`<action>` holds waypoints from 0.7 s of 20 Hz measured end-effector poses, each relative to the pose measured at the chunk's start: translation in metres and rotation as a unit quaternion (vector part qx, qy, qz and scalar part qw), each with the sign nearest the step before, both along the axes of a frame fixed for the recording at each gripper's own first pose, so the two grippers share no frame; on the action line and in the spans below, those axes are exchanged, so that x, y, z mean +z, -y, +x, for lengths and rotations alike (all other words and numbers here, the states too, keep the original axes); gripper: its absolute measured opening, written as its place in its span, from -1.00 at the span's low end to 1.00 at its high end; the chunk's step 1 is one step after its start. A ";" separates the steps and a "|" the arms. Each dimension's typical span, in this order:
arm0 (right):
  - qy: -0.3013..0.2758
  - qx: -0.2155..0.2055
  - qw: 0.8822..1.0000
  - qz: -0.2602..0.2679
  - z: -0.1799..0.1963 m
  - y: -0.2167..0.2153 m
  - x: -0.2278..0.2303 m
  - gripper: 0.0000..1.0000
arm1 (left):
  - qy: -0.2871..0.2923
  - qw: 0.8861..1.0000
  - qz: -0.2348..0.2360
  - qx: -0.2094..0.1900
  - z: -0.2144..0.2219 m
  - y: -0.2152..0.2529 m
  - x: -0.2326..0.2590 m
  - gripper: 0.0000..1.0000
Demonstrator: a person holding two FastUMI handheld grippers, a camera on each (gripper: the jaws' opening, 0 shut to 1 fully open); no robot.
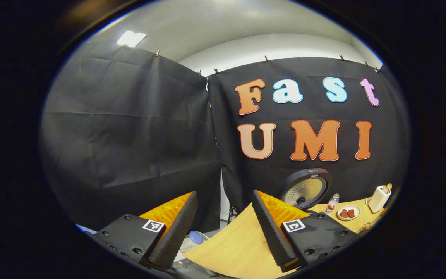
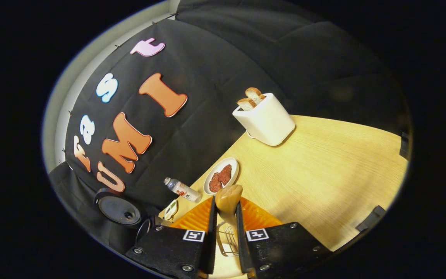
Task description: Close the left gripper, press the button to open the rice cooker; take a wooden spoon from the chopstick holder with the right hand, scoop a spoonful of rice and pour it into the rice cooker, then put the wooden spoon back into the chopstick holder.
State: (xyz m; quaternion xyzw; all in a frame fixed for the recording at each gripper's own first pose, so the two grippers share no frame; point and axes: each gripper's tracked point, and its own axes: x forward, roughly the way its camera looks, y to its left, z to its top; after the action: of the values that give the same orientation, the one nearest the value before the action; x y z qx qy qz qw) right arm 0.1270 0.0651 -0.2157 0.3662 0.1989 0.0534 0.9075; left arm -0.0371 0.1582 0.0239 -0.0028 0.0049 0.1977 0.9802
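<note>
In the left gripper view, the left gripper (image 1: 225,217) hangs above the near edge of a pale wooden table (image 1: 238,248), its two fingers spread wide apart with nothing between them; beyond the right finger (image 1: 271,228) stands the rice cooker (image 1: 306,188) with its round dark lid raised upright, the lid's silvery perforated inner plate facing the camera; the pot beneath is hidden behind the finger; to the cooker's right stand a small clear bottle (image 1: 332,203) with a red label, a white plate (image 1: 348,212) of reddish-brown pieces, and, near the table's far corner, a white toaster (image 1: 378,198) with bread poking from its slots.

In the right gripper view, which is tilted, the right gripper (image 2: 227,217) is drawn nearly together, both fingers pressing on the wooden spoon (image 2: 229,198); the spoon is pale, smooth wood, its rounded end standing up just past the fingertips; whether that end is the bowl or the handle cannot be told; below it, between the fingers, sits a wire holder (image 2: 227,240) on the table (image 2: 323,174); the plate (image 2: 221,175) of reddish pieces lies just beyond the spoon's tip, the bottle (image 2: 182,189) beside it; the toaster (image 2: 265,118) stands farther off against the black cloth; the cooker's open lid (image 2: 119,209) shows at the lower left, dark and round.
</note>
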 end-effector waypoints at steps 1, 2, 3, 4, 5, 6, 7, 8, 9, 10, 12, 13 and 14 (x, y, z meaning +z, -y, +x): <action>0.003 0.004 1.000 -0.007 0.001 -0.003 0.002 -0.57 | 0.001 1.000 -0.001 0.000 0.000 -0.002 0.001 0.89; 0.009 0.009 1.000 -0.012 -0.001 -0.005 0.008 -0.60 | 0.002 1.000 -0.002 0.001 0.000 -0.004 0.003 0.90; 0.020 0.014 1.000 -0.015 -0.001 -0.007 0.019 -0.63 | 0.003 1.000 -0.001 0.001 -0.001 -0.005 0.005 0.91; 0.028 0.016 0.999 -0.023 -0.004 -0.008 0.027 -0.64 | 0.004 1.000 0.003 0.001 -0.001 -0.006 0.006 0.92; 0.034 0.017 0.999 -0.033 -0.003 -0.009 0.034 -0.64 | 0.007 1.000 0.009 0.000 -0.002 -0.006 0.009 0.94; 0.041 0.016 0.998 -0.044 -0.004 -0.009 0.041 -0.65 | 0.009 1.000 0.012 -0.002 -0.001 -0.007 0.011 0.95; 0.047 0.013 0.997 -0.054 -0.004 -0.010 0.048 -0.64 | 0.011 1.000 0.016 -0.002 -0.001 -0.008 0.012 0.96; 0.053 0.012 0.997 -0.062 -0.008 -0.008 0.056 -0.64 | 0.011 1.000 0.018 -0.008 0.001 -0.009 0.013 0.97; 0.062 0.011 0.996 -0.069 -0.011 -0.010 0.066 -0.65 | 0.013 1.000 0.022 -0.011 0.000 -0.008 0.015 0.99; 0.070 0.009 0.995 -0.077 -0.017 -0.008 0.075 -0.65 | 0.014 0.999 0.026 -0.014 0.002 -0.010 0.015 1.00; 0.088 0.007 0.992 -0.090 -0.027 -0.011 0.094 -0.65 | 0.011 0.999 0.029 -0.021 0.007 -0.012 0.014 1.00; 0.094 0.007 0.991 -0.098 -0.032 -0.014 0.103 -0.65 | 0.010 0.999 0.027 -0.029 0.009 -0.012 0.011 1.00; 0.100 0.009 0.989 -0.107 -0.036 -0.020 0.110 -0.65 | 0.009 0.999 0.025 -0.037 0.012 -0.013 0.009 1.00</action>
State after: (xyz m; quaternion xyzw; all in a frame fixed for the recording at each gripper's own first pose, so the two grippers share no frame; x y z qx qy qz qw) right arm 0.0911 0.0848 -0.1059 0.2582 0.1152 0.0767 0.9561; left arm -0.0251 0.1713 0.0332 0.0199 -0.0085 0.1611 0.9867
